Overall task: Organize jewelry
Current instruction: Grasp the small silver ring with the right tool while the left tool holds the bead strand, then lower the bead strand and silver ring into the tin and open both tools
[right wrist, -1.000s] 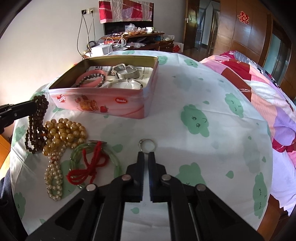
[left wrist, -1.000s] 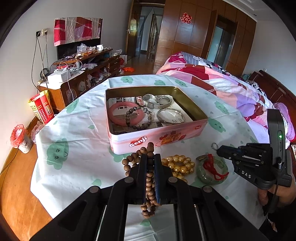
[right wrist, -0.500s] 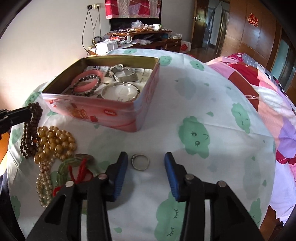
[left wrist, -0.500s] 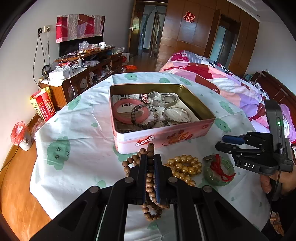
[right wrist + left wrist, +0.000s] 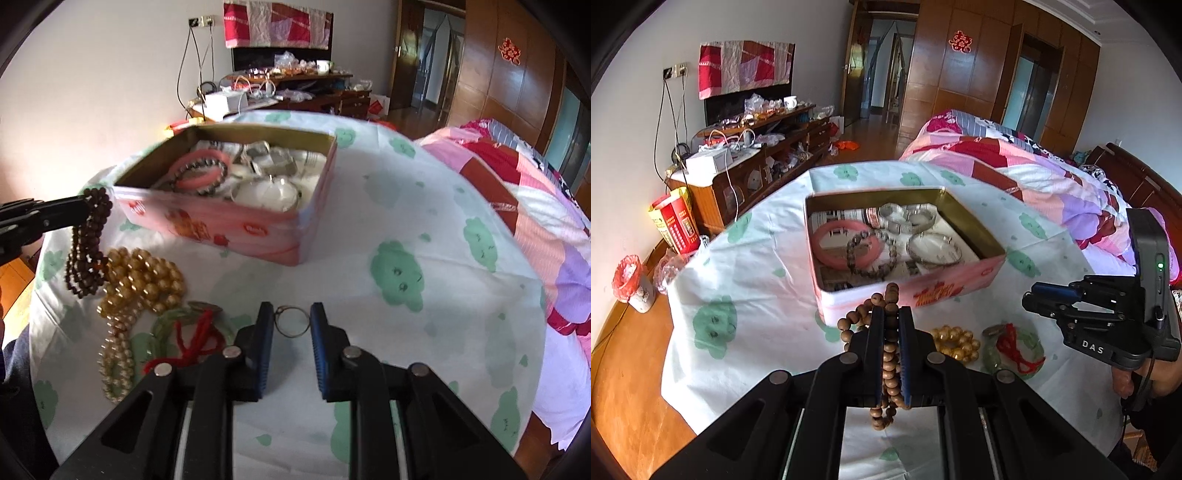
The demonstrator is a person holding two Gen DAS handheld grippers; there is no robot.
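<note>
My left gripper (image 5: pixel 891 309) is shut on a brown wooden bead string (image 5: pixel 888 365), which hangs clear of the cloth just in front of the pink tin (image 5: pixel 975 236). From the right wrist view the same bead string (image 5: pixel 88 240) dangles from the left gripper (image 5: pixel 85 209) at the far left. My right gripper (image 5: pixel 291 314) is low over the cloth, its jaws closing. A small metal ring (image 5: pixel 291 325) lies flat between them, the pads close on either side but not pressing. The tin (image 5: pixel 229 225) holds a pink bangle (image 5: pixel 827 240), a dark bead bracelet and silver bangles.
On the white cloth with green prints lie a gold bead bracelet (image 5: pixel 144 273), a pearl strand (image 5: pixel 114 354) and a green bangle with red cord (image 5: pixel 184 328), left of the ring. A quilted bed (image 5: pixel 1034 173) stands to the right, a cluttered cabinet (image 5: pixel 738 166) behind.
The right jaws went from shut to wide apart, came down around the ring, and have since narrowed on it. The left gripper still holds the brown beads in about the same place.
</note>
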